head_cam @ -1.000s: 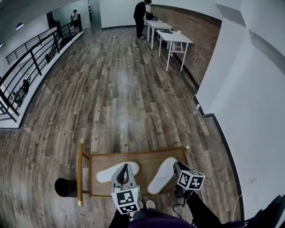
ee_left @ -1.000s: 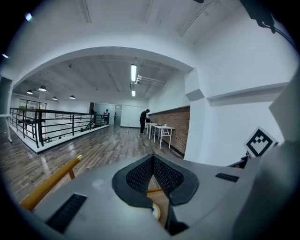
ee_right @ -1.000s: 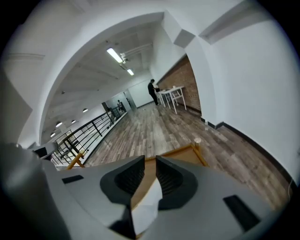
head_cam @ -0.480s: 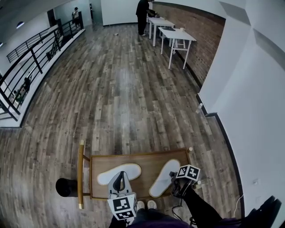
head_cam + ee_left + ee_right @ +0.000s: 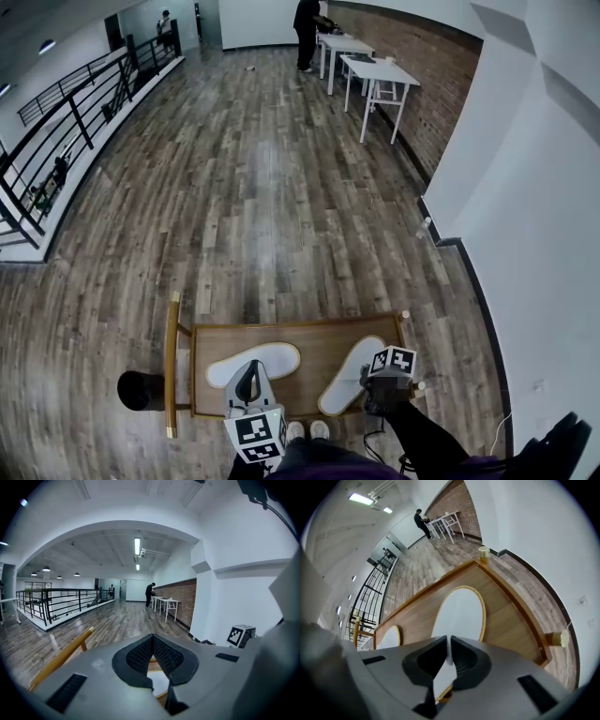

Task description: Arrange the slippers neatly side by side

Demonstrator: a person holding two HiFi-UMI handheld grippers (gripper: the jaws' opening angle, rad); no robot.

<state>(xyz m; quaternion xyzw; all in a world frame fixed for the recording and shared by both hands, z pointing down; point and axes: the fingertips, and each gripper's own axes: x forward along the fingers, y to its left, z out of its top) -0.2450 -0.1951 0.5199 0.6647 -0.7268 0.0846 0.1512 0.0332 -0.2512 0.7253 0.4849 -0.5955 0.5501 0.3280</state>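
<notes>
At the counter's [image 5: 417, 616] 5 o'clock corner, the right claw [image 5: 448, 638] is pointing steeply down, its jaws just closing, pinching the right slipper's [image 5: 459, 616] heel. The left claw [image 5: 153, 635] is hovering shut and empty.

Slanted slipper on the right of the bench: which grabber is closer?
Right. The right gripper has just closed its jaws on the slanted slipper at its near end; the left gripper, shut and empty, is off to the side by the other slipper.
</notes>
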